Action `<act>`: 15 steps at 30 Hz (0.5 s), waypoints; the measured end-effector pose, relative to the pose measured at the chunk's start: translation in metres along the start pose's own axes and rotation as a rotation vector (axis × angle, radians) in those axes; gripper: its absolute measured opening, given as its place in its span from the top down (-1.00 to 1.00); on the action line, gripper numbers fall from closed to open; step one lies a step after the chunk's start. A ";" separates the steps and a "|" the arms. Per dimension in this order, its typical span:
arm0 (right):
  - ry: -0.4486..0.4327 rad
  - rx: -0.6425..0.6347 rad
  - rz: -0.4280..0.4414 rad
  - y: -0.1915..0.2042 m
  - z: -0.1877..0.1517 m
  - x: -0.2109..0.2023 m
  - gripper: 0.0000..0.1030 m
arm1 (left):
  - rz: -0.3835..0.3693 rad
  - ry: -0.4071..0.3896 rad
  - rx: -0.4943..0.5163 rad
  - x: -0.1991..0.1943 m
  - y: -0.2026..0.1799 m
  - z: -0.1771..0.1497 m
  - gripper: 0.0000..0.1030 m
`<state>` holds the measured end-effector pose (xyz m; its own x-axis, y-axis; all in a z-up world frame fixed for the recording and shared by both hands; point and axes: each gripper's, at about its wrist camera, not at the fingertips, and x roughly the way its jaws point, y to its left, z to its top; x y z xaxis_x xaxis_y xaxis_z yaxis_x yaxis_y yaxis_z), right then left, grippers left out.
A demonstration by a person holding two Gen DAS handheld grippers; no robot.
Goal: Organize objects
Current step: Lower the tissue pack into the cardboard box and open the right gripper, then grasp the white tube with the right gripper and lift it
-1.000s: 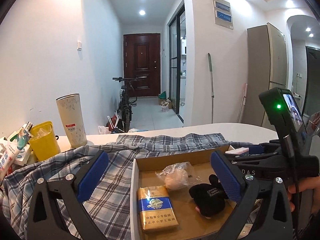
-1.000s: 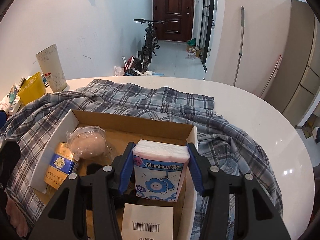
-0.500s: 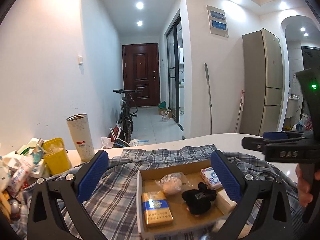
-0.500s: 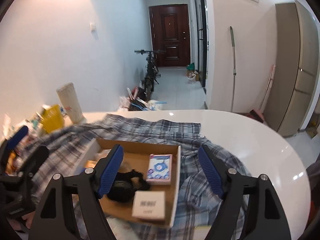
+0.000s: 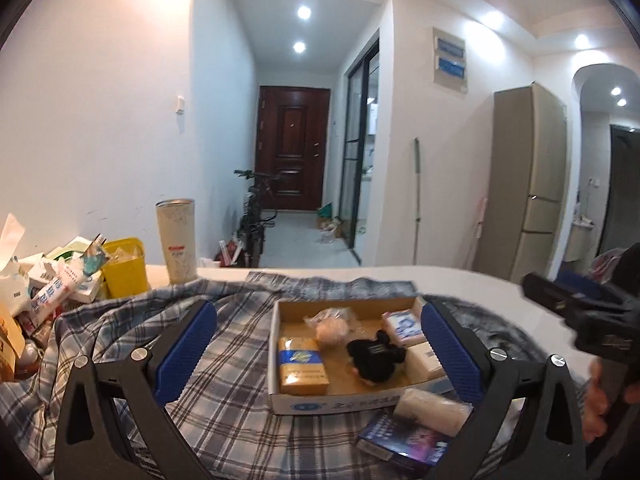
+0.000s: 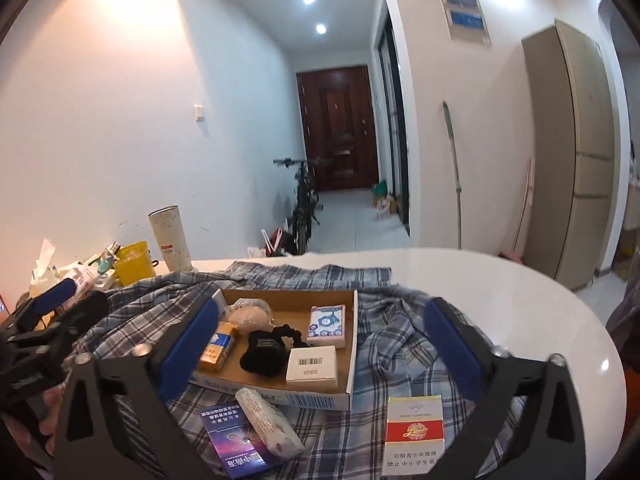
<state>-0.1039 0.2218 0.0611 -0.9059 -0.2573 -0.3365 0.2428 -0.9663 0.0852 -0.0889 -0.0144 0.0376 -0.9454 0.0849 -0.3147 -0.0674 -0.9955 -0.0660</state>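
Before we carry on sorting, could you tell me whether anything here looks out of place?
Three things lie outside the box, on the shirt in front of it: a blue pack, a white roll lying across it, and a red-and-white pack.

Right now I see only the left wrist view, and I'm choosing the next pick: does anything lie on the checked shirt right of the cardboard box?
Observer: Yes, a red and white cigarette pack lies flat on the blue checked shirt, off the shallow cardboard box's near right corner.
Operator: Is the right gripper free?
Observer: The right gripper is open, nothing between its blue pads.
Operator: The small white box's top?
Observer: It carries a barcode label.
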 end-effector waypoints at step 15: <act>0.166 -0.070 0.051 0.005 -0.042 0.041 -1.00 | 0.003 0.072 -0.039 0.017 0.010 -0.025 -1.00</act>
<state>-0.1249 0.2066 0.0083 -0.8234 -0.2957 -0.4842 0.3156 -0.9480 0.0423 -0.0981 -0.0216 0.0080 -0.9200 0.0858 -0.3823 -0.0507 -0.9936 -0.1010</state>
